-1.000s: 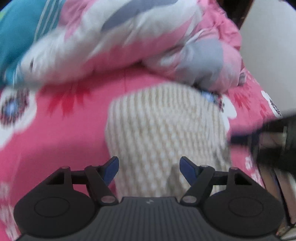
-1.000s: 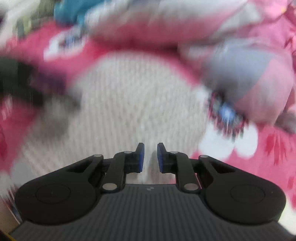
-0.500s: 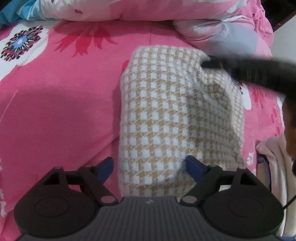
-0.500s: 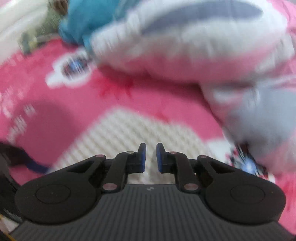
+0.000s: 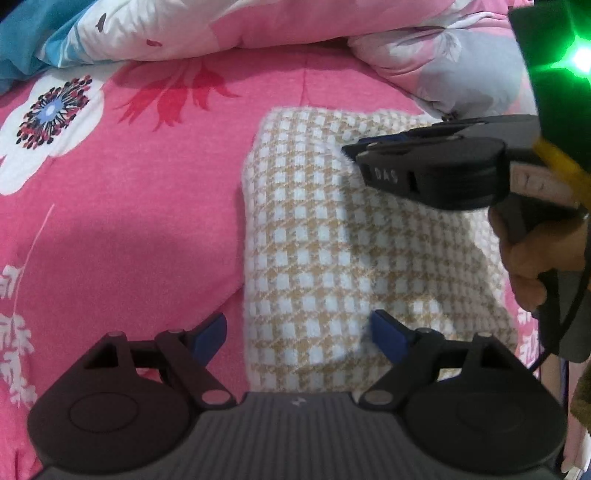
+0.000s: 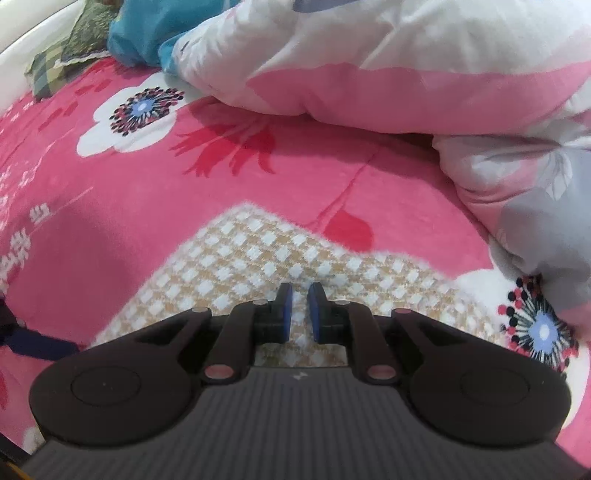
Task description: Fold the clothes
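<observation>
A folded beige-and-white checked garment lies flat on the pink floral bedsheet. My left gripper is open and empty, its fingers straddling the garment's near left edge. My right gripper hovers over the garment's far part, jaws nearly closed with a narrow gap and nothing between them. In the left wrist view the right gripper reaches in from the right over the garment's far right corner, held by a hand.
A bunched pink, white and grey quilt lies along the far side of the bed, close behind the garment. A blue cloth and a green checked pillow sit at the far left.
The right gripper has come down lower over the garment's far part, still nearly closed. The left gripper stayed open at the near edge. The garment lies as before.
</observation>
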A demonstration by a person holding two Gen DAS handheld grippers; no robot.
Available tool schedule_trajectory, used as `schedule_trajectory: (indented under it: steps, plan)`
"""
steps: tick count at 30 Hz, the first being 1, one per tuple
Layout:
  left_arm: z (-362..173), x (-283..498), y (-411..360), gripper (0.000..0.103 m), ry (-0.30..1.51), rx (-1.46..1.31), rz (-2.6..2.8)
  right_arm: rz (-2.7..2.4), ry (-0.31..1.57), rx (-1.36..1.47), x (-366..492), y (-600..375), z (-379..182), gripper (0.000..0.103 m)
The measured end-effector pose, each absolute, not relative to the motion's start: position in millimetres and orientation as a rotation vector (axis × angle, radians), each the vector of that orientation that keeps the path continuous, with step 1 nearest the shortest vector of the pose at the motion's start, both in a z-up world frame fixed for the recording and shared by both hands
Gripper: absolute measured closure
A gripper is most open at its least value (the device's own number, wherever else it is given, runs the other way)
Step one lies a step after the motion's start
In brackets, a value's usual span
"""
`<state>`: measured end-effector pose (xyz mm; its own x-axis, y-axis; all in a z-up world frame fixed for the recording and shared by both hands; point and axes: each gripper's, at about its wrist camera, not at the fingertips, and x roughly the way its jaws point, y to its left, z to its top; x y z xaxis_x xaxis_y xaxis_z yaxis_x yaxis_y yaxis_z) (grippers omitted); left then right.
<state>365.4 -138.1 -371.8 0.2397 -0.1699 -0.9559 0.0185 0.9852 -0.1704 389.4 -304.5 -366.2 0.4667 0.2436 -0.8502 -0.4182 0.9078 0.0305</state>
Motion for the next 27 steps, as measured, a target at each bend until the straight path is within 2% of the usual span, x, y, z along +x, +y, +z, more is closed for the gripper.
schedule_trajectory:
  steps: [11, 17, 20, 27]
  plan:
    - [-369.6, 365.5, -145.0, 0.015, 1.329, -0.097, -0.117, 0.512, 0.956, -0.063, 384.3, -297.5, -312.1, 0.094]
    - [-366.5, 366.5, -148.0, 0.016, 1.322, -0.061, -0.102, 0.509, 1.010, -0.003, 396.7, -289.5, -356.2, 0.095]
    - [-366.2, 366.1, -148.1, 0.016, 1.330, -0.065, -0.113, 0.471, 1.025, 0.092, 401.1, -297.8, -349.3, 0.096]
    - [-372.0, 362.2, -137.0, 0.015, 1.304, -0.135, -0.137, 0.360, 0.939, 0.129, 321.5, -357.3, -304.8, 0.093]
